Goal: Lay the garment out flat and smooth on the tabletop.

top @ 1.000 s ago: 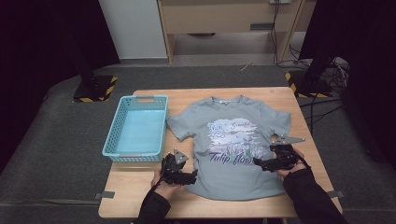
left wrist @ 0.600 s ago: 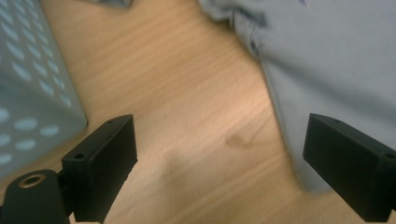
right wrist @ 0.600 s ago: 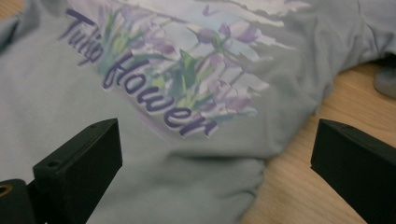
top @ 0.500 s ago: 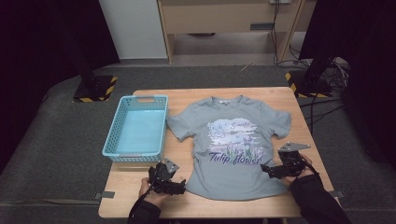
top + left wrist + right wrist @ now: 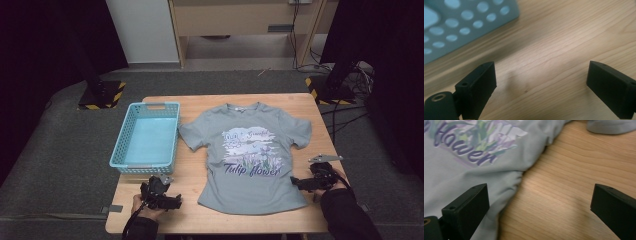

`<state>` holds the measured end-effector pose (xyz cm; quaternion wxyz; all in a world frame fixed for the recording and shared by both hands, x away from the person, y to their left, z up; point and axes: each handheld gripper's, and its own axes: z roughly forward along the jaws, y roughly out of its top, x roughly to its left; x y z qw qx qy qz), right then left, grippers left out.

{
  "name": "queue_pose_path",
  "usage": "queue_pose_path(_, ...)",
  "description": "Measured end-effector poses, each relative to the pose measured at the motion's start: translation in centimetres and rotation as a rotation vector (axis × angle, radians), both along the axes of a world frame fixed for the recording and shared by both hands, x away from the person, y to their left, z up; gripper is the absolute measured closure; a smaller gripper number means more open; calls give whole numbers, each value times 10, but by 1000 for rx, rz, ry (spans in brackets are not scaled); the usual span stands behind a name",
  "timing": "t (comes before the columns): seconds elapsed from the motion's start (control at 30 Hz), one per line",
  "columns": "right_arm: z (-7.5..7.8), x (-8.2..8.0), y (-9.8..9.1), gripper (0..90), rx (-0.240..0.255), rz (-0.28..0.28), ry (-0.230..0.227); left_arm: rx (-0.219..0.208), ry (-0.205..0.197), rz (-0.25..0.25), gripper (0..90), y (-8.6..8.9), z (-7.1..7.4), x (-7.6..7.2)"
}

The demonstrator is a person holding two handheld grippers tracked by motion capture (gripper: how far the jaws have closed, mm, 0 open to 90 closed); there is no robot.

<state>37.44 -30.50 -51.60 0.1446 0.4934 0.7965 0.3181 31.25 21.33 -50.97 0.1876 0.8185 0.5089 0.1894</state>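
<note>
We see a grey T-shirt with a purple, green and white flower print and purple lettering, a light blue basket with round-holed walls, a pale wood-grain bench, and black claws.

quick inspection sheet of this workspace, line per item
surface: wooden table, bare wood between items
job's things: grey t-shirt spread flat, print up; blue basket to its left, nothing seen inside
clutter: nothing seen
grippers: left gripper near the front edge, below the basket, open over bare wood; right gripper at the shirt's right side, open, one of its fingers over the shirt's edge
cables: bundle on the floor at far right
surroundings: grey carpet, black-and-yellow striped stand bases, dark curtains
</note>
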Motion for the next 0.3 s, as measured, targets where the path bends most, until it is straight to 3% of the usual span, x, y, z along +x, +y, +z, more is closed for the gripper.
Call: queue_pose_path(0.3, -5, 5, -17, 16, -58, -99, 5, -22, 2, 77, 48, 21, -3, 1)
